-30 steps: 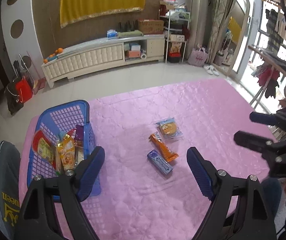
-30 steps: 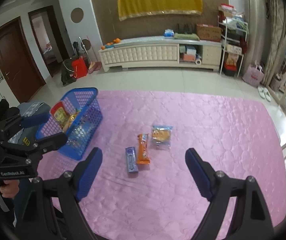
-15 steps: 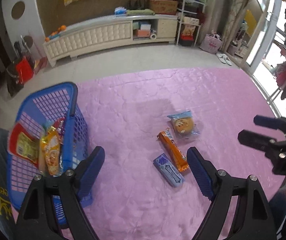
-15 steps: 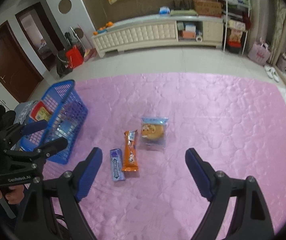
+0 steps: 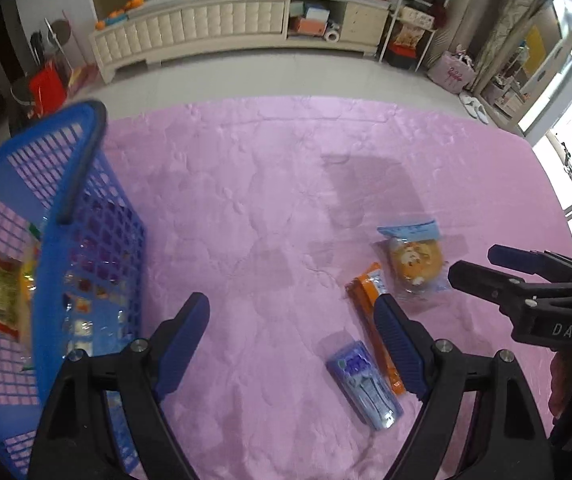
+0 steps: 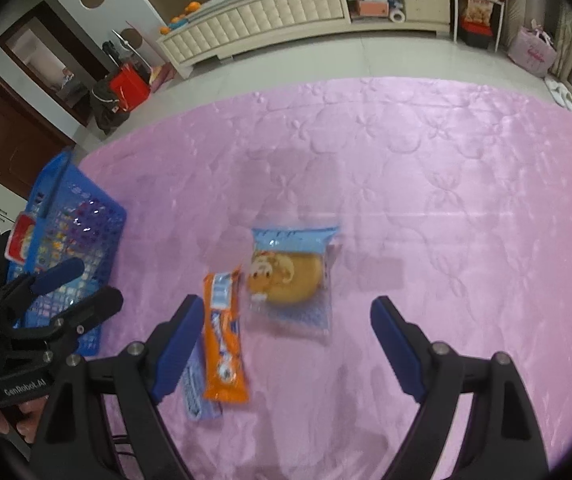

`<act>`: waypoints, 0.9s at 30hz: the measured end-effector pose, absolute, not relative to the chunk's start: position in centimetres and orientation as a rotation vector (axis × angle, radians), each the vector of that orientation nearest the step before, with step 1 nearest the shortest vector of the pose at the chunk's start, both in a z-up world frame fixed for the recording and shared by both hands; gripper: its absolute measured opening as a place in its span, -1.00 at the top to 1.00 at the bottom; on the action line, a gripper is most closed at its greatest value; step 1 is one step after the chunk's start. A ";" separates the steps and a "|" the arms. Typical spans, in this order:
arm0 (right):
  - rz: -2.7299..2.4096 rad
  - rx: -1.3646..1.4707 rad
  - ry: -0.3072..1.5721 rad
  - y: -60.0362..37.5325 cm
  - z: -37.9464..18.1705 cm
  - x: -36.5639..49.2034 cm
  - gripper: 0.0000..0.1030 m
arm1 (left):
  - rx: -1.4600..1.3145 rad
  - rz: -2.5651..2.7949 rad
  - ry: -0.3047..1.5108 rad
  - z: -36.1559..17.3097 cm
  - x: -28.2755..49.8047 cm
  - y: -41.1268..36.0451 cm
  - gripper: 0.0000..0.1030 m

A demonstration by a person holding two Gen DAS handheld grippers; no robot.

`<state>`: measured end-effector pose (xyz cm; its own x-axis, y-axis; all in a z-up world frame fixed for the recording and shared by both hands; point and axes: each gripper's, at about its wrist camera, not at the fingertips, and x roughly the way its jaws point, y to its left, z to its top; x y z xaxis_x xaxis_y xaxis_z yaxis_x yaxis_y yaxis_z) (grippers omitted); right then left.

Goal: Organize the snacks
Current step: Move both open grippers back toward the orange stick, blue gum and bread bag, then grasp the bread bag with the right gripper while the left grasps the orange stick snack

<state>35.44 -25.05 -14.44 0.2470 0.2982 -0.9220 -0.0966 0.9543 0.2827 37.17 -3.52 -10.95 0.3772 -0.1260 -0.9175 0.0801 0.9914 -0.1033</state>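
Observation:
Three snacks lie on the pink quilted cloth (image 5: 270,184): a clear-wrapped bun (image 5: 414,264) (image 6: 290,280), an orange bar (image 5: 370,312) (image 6: 222,332) and a blue pack (image 5: 362,384) (image 6: 196,392). A blue basket (image 5: 86,216) (image 6: 82,216) at the left holds several snack packets. My left gripper (image 5: 294,340) hangs open above bare cloth, its right finger over the orange bar's middle. My right gripper (image 6: 286,344) is open above the bun's near edge, with its left finger beside the orange bar. Each gripper shows in the other's view, the right gripper (image 5: 498,276) and the left gripper (image 6: 74,284).
The pink cloth ends at a tiled floor (image 5: 246,76) beyond. A long white cabinet (image 5: 214,28) stands against the far wall, with shelves and bags to its right. A hand (image 6: 18,416) holds the left gripper's grip at the lower left.
Both grippers have come down and forward toward the cloth, so the three snacks and the basket look larger and nearer. Both pairs of jaws kept the same width.

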 end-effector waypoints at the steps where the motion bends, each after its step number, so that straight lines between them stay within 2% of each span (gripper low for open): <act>1: 0.268 0.180 1.306 -25.0 -14.9 35.9 -0.70 | -0.046 -0.129 1.181 -11.2 37.4 -3.4 -0.60; 13: 0.242 0.126 1.398 -23.9 -18.2 37.9 -0.69 | -0.033 -0.136 1.213 -12.1 38.0 -3.2 -0.60; 14: 0.238 0.116 1.394 -23.9 -18.2 37.8 -0.63 | -0.034 -0.134 1.214 -12.2 38.1 -3.4 -0.60; 15: 0.231 0.087 1.380 -23.7 -18.0 37.7 -0.40 | -0.036 -0.133 1.215 -12.2 38.0 -3.4 -0.60; 17: 0.241 0.057 1.360 -23.3 -17.7 37.7 -0.14 | -0.037 -0.133 1.213 -12.1 37.7 -3.5 -0.60; 21: 0.271 0.026 1.333 -23.6 -17.1 36.8 -0.12 | -0.022 -0.130 1.214 -11.9 37.1 -3.8 -0.60; 27: 0.279 0.149 1.233 -27.1 -14.3 32.9 -0.11 | 0.016 -0.137 1.209 -11.4 36.3 -5.1 -0.60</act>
